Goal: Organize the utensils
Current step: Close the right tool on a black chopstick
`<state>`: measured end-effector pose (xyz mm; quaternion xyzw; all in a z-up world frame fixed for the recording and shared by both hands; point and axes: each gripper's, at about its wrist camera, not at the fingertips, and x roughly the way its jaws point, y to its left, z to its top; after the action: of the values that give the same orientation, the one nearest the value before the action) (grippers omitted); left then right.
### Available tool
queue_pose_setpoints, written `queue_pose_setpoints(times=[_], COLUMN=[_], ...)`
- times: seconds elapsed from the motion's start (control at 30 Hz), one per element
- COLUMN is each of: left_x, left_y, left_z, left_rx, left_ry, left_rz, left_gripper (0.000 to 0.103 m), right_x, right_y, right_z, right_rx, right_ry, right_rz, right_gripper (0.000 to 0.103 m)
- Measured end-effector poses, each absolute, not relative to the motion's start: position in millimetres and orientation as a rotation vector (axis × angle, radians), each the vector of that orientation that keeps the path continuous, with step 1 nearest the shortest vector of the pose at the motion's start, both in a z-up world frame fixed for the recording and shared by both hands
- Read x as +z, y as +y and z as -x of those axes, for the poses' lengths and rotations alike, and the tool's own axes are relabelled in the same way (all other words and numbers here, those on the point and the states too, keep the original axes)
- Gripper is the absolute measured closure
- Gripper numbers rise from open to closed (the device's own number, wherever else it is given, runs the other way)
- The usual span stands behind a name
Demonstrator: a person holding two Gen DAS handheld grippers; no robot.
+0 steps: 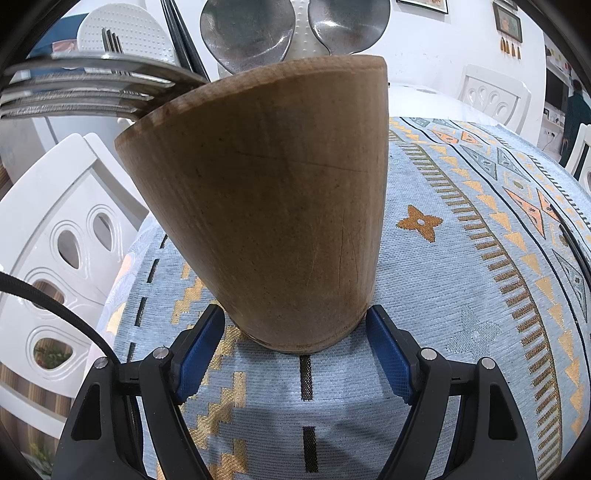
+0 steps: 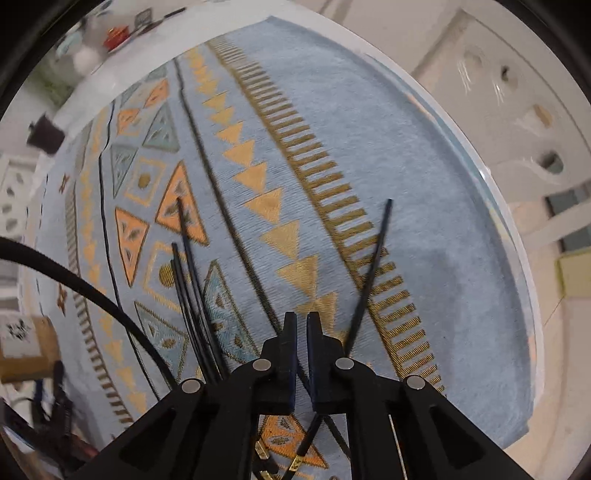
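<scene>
Tablecloth [image 1: 461,295] in pale blue, woven with bands of gold and orange triangles, covers the round table [image 2: 373,55] and fills both wrist views, with white chairs [image 1: 62,236] pulled up at its edge. On it stands a wooden utensil holder [image 1: 273,206], a tapered brown cup, wider at the rim than at the foot, upright on the cloth and looming in the centre of the left wrist view. The left gripper [image 1: 295,347] is clamped about its base, one blue pad [image 1: 197,354] pressed to each side of the foot. Above the holder's rim rise two steel spoons [image 1: 247,33], bowls up, a white perforated spatula [image 1: 127,35], a fork [image 1: 74,86] whose tines jut out to the left (a second fork's tines show behind it), and the dark ends of chopsticks [image 1: 181,40].

In the right wrist view, blurred by motion, the right gripper [image 2: 301,325] points steeply down at the cloth with its black fingers [image 2: 290,332] drawn nearly together. A single black chopstick [image 2: 369,277] crosses under the jaws on a slant, its tip out to the upper right and its gold-banded end below the gripper; the fingers appear pinched on it, though the contact itself is hidden. Several more black chopsticks [image 2: 188,273] lie loose on the cloth just left of the gripper
</scene>
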<state>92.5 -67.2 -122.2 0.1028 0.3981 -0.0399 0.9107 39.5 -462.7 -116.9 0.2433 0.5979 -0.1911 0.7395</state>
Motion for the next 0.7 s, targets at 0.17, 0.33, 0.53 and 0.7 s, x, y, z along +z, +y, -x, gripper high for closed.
queue_pose_setpoints(times=[0.17,0.33,0.53,0.7], left_x=[-122,-122,-122,-122], left_y=[-67,-66,-66,-65], left_z=[-92,-93,-93,-93], left_rx=[-0.082,-0.083,-0.082,-0.082], left_ry=[0.821,0.82,0.82,0.82], left_rz=[-0.212,-0.213,-0.214,-0.216], left_gripper=[0.025,0.025,0.024,0.024], right_x=[-131,-139,-130,-121], right_y=[-478,-468,-454,-471], right_z=[-29,-23,-21,-1], right_rx=[-0.452,-0.501,-0.499,-0.511], right_ry=[1.333,1.312,1.303,1.259], right_rz=[-0.586,-0.573,-0.504,-0.61], right_gripper=[0.083,0.082,0.081,0.08])
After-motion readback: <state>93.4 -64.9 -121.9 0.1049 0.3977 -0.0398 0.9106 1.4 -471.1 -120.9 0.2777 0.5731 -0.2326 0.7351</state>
